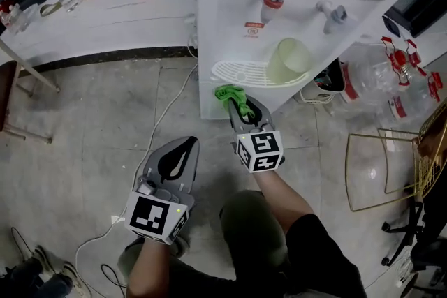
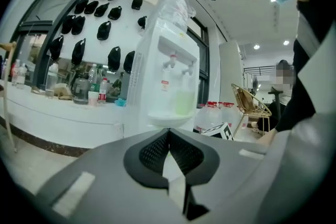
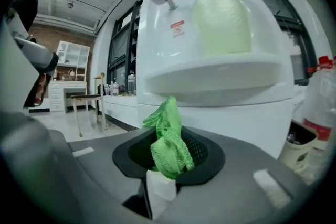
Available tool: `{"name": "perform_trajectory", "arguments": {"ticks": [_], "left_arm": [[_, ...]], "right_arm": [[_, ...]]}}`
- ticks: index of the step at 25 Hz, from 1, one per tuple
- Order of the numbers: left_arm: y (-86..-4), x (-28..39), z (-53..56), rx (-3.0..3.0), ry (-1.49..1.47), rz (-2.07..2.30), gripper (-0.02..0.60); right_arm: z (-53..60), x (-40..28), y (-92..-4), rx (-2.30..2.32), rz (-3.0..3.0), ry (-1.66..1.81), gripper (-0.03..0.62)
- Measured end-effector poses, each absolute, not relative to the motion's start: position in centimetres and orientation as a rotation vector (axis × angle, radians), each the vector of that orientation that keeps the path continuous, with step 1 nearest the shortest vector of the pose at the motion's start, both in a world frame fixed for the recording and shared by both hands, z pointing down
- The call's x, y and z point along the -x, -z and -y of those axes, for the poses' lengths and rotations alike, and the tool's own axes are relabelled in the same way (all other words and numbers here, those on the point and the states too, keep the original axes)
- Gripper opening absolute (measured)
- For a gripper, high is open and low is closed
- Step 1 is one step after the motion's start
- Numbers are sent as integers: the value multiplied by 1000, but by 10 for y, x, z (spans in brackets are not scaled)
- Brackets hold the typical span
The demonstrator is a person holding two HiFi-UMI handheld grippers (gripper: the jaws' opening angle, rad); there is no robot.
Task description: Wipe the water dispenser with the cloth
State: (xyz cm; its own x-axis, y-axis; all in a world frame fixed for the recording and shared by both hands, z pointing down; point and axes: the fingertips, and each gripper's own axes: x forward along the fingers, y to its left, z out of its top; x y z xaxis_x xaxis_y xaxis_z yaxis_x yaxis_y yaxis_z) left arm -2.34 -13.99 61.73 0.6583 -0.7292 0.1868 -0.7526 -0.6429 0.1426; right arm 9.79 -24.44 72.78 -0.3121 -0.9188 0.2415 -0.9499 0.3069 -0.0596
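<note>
Pinching a bunched-up green cloth [image 3: 168,139], the right gripper [image 1: 241,107] points at the white water dispenser [image 1: 300,17]. The cloth sticks out past the fingertips, right under the drip tray [image 1: 227,72]. It looks like the cloth is just touching the dispenser's front wall, but I can't be sure from these angles.

The left gripper [image 1: 186,144] hangs lower and to the left of the right one. Its fingers are pressed together with nothing between them.

Wiping seems to be only starting, so a few things could go wrong.

Only a small wad of cloth is held. If it drags hard on the wall, it might slip out of the fingers and fall to the floor.

A pale green cup [image 1: 288,59] sits on the tray, just above and a bit right of the right fingertips. A wipe going upward could bump the cup and tip it off.

Higher still are two taps [image 1: 269,0]. A push on one might let water out.

With so little cloth showing, the hard fingertips could scrape the plastic instead of the soft cloth.
</note>
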Motion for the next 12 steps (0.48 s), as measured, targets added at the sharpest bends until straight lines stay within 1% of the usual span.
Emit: {"name": "perform_trajectory", "arguments": {"ticks": [6, 12], "left_arm": [[-607, 14, 152, -2681, -13, 1220, 2], [-624, 0, 148, -2708, -113, 1180, 2]], "right_arm": [[235, -197, -731, -1906, 2248, -275, 107], [229, -267, -736, -2020, 2119, -262, 112]]}}
